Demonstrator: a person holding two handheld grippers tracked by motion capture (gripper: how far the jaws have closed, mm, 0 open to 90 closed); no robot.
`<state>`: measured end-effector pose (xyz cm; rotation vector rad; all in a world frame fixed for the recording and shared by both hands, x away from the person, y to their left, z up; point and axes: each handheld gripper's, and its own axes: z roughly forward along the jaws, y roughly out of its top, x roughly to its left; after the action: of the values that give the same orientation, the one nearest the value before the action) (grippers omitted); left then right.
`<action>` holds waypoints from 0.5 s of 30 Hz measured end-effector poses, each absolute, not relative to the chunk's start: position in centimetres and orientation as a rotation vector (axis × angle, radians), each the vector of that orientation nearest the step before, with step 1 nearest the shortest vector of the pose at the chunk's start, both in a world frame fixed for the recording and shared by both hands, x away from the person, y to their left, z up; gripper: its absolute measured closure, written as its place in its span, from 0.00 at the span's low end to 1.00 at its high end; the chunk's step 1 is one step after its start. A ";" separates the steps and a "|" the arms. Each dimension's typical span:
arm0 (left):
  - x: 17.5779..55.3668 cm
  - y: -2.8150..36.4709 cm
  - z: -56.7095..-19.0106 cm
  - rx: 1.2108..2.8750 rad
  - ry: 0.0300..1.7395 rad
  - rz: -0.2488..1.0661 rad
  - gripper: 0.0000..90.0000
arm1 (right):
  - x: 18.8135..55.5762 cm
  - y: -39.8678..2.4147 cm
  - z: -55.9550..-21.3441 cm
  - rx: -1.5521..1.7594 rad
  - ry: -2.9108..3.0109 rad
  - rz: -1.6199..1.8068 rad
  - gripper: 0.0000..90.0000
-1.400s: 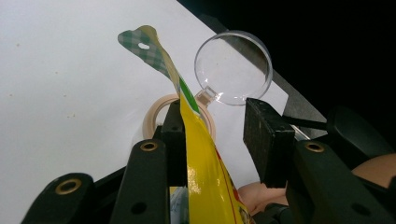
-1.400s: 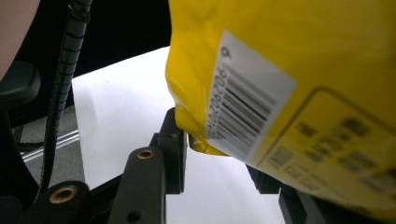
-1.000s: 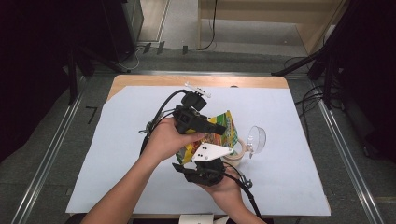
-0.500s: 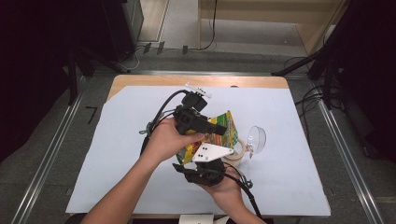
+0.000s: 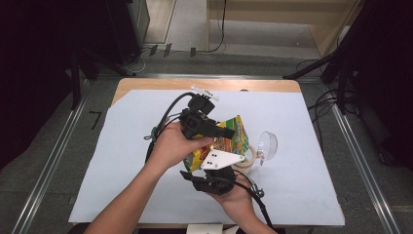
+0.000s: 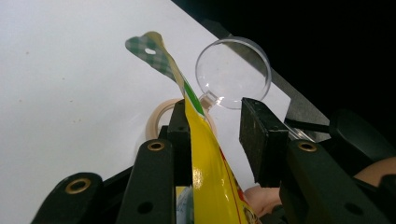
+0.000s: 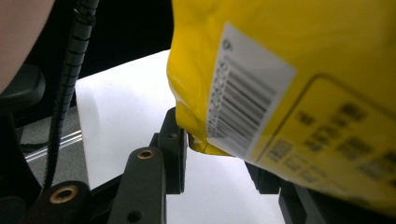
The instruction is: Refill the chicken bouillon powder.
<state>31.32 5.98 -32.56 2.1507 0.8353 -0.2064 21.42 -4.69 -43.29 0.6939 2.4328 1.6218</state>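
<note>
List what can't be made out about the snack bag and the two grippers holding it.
- Right gripper, right gripper view: the yellow bag covers its far jaw, so the grip there is unclear.
- Bag label text, same view: too blurred to read.
- Left gripper, left gripper view: the bag's lower part is cut off by the bottom edge.
- Tape roll: mostly hidden behind a jaw and the bag.
</note>
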 end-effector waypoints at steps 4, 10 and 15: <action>31.5 6.2 -32.5 2.144 0.841 -0.218 0.74 | 21.3 -4.6 -43.2 0.702 2.437 1.623 0.72; 31.6 6.1 -32.6 2.141 0.847 -0.220 0.74 | 21.4 -4.5 -43.1 0.721 2.442 1.622 0.71; 31.3 5.7 -32.5 2.155 0.836 -0.195 0.74 | 21.6 -4.5 -43.1 0.760 2.459 1.629 0.71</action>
<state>31.32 5.72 -32.53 2.1549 0.8359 -0.1950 21.55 -4.47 -43.14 0.7604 2.4589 1.6285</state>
